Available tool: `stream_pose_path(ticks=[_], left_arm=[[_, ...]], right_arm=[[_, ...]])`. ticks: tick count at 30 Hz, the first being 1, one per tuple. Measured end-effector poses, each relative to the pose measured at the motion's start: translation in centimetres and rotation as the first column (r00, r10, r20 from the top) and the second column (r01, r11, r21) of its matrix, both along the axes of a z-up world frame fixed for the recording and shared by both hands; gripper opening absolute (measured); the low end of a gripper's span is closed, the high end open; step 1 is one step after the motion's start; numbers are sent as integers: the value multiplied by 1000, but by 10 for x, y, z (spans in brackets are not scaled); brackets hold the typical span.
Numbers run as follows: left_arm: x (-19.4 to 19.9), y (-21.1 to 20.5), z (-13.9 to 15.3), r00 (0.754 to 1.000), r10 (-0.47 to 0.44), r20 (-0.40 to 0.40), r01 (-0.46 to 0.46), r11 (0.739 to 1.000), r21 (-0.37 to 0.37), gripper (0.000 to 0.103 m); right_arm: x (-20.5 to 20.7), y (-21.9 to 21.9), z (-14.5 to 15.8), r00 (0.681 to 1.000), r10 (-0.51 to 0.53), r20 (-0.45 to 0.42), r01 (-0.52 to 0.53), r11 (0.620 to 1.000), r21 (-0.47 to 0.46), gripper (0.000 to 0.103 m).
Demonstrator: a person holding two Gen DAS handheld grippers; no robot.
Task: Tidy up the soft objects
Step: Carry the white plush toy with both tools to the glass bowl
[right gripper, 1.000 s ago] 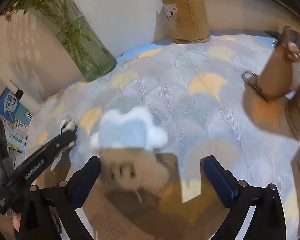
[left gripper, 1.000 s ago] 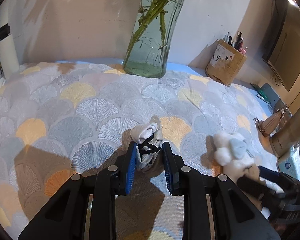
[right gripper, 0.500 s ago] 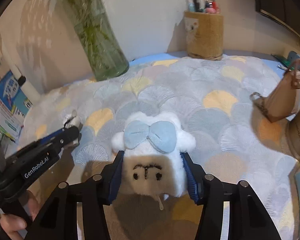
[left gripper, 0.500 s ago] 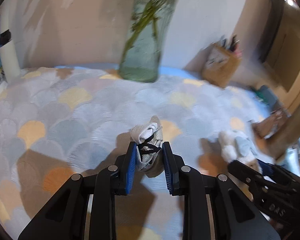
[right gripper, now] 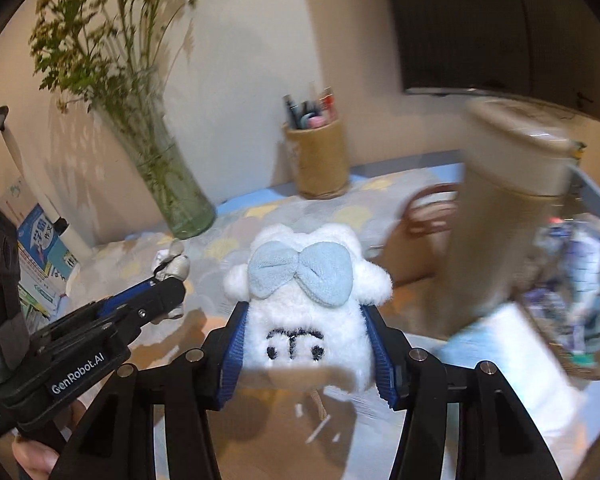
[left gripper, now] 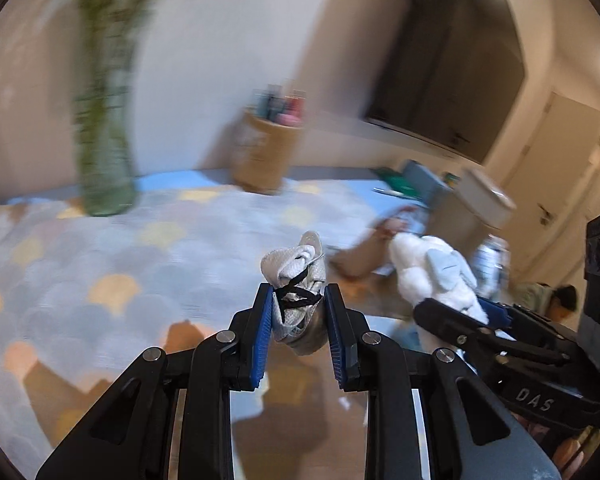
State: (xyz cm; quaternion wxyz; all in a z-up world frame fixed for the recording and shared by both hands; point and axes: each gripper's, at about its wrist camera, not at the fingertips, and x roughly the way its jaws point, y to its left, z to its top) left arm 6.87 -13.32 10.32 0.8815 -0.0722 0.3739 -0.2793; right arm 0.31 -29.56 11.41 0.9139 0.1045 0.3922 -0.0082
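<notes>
Plush toy pinched in right claw; sock in left claw.

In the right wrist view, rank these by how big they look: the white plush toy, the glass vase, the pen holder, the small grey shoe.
1. White plush toy, inflated by nearness to the camera
2. Glass vase, close behind, so the top two are unsure
3. Pen holder
4. Small grey shoe

Fan-patterned tablecloth under vase, pen holder.
</notes>
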Motion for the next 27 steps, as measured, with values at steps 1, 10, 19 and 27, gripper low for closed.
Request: stream_pose_path(ticks=[1,10,19,27], left_arm=[[-4,-11,1,1000,-25,-1,25,1000,4,23],[-30,-104,10,972,-232,34,233,973,-7,23],[-51,-177,33,927,-352,127,352,936,18,23],[-52,-242,55,909,-367,196,373,928,6,23]], right_arm=[[-8,-11,1,1000,-14,-6,14,1000,-5,53],[-59,-101,11,985,-172,-17,172,985,5,53],[-79,-171,29,955,-293,50,293,956,18,54],[-62,-238,57,917,-383,111,390,920,-44,54]])
